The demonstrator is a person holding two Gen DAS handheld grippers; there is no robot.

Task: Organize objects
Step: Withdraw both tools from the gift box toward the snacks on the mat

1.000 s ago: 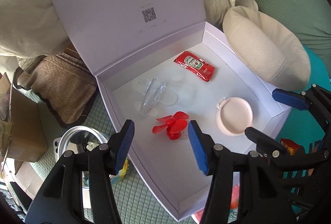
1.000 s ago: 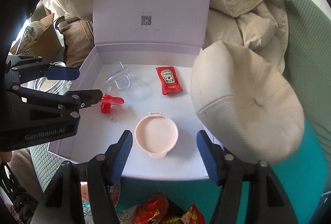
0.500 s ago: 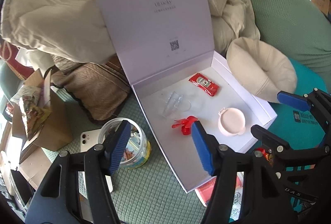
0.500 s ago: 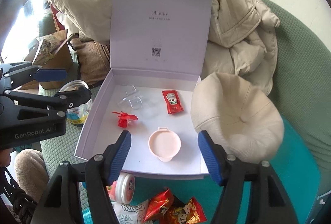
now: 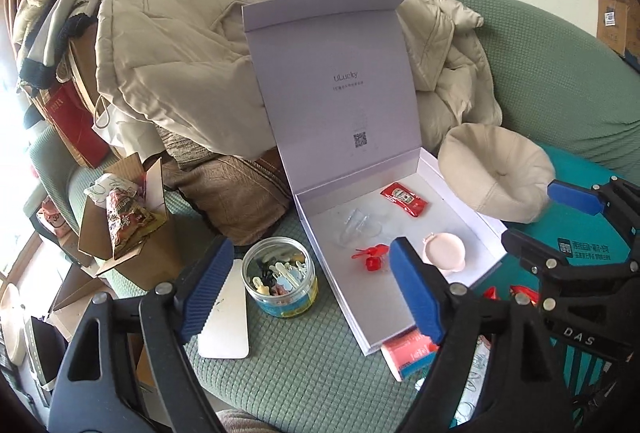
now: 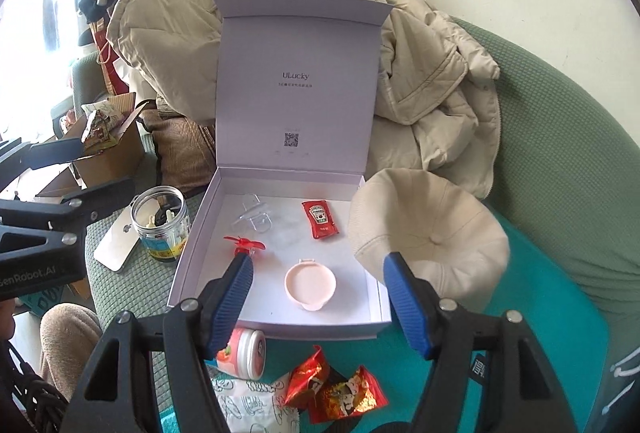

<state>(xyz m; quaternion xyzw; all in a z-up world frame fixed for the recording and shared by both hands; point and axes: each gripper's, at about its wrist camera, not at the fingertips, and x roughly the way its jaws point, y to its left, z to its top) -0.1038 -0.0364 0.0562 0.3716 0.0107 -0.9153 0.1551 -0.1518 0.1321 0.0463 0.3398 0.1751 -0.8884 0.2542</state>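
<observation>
Left gripper (image 5: 310, 289) spread wide, jaws just opened further, nothing between the pads. Right gripper (image 6: 318, 307) likewise agape and empty. Ahead of both, white box (image 6: 192, 237) with lid propped upright; inside, red fan (image 6: 243, 246) just past the right gripper's left finger, pink round lid (image 6: 310, 283) framed between its fingers, ketchup sachet (image 6: 320, 219) further back, clear plastic piece (image 6: 253, 217) hard to make out against the white floor. Beige cap (image 6: 428, 233) overlapping the box's right wall, hiding that edge. Below the right gripper, small tub (image 6: 242, 353) half covered by a finger, snack packets (image 6: 336, 389) beside it. Jar (image 5: 280, 277) and white phone (image 5: 226, 317) between the left gripper's fingers, phone partly masked.
</observation>
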